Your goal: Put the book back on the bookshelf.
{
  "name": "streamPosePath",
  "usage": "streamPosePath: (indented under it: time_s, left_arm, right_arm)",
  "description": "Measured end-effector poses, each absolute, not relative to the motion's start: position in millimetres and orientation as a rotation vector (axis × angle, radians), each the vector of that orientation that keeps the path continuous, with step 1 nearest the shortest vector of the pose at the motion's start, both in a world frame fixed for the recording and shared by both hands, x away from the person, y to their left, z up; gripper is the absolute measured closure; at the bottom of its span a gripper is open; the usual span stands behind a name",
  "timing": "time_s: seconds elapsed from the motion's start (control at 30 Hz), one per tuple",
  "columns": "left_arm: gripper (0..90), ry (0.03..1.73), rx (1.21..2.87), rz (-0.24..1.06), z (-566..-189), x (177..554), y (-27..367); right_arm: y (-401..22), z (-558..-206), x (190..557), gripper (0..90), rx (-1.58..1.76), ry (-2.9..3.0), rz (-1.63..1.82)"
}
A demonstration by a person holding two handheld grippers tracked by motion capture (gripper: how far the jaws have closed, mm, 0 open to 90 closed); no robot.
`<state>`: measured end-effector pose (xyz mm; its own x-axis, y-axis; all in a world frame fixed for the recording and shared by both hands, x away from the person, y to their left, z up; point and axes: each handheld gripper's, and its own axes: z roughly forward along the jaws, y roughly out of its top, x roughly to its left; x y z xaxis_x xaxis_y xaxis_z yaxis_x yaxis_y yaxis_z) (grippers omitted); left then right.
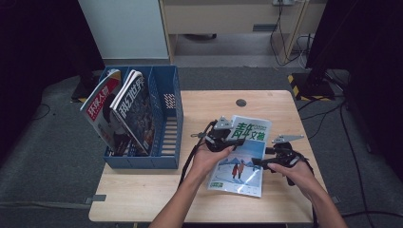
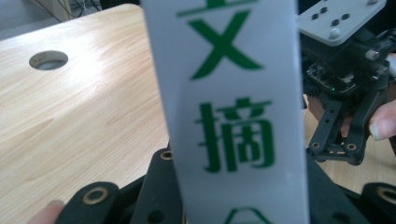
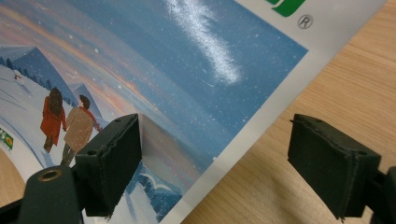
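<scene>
A: From above, a glossy magazine lies on the pale wood table, its top edge lifted and pinched by the left gripper.

B: The right gripper view: blunt black rubber pads spread wide astride the slick cover's edge, gripping nothing.

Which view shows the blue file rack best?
High view: the blue file rack stands at the table's left edge with two magazines leaning inside. The gripper views look at the green-titled magazine instead.
</scene>
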<state>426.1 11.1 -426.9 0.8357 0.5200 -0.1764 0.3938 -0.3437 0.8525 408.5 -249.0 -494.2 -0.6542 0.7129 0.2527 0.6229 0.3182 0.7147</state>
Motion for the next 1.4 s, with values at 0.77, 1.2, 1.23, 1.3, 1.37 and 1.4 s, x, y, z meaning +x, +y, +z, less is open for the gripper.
streamPosePath:
  time_s: [0.77, 1.2, 1.23, 1.3, 1.37, 1.4]
  left_arm:
    - [72.8, 0.571, 1.886, 0.213, -406, 425, 12]
    - [72.9, 0.557, 1.881, 0.213, -407, 422, 13]
    - [72.9, 0.555, 1.88, 0.212, -408, 422, 13]
    - [72.9, 0.554, 1.878, 0.211, -407, 422, 13]
    - [73.0, 0.551, 1.877, 0.21, -407, 422, 13]
    - [73.0, 0.55, 1.877, 0.211, -407, 422, 13]
  right_arm:
    - [-254, -475, 422, 15.3, 1.165, 2.387, 1.338]
    - [-248, -470, 429, 13.7, 1.122, 2.399, 1.344]
    - [-247, -470, 428, 13.4, 1.116, 2.402, 1.348]
    - [-246, -470, 428, 13.2, 1.123, 2.404, 1.348]
    - [-246, -470, 428, 13.2, 1.113, 2.402, 1.356]
    - [-246, -470, 428, 13.2, 1.105, 2.404, 1.354]
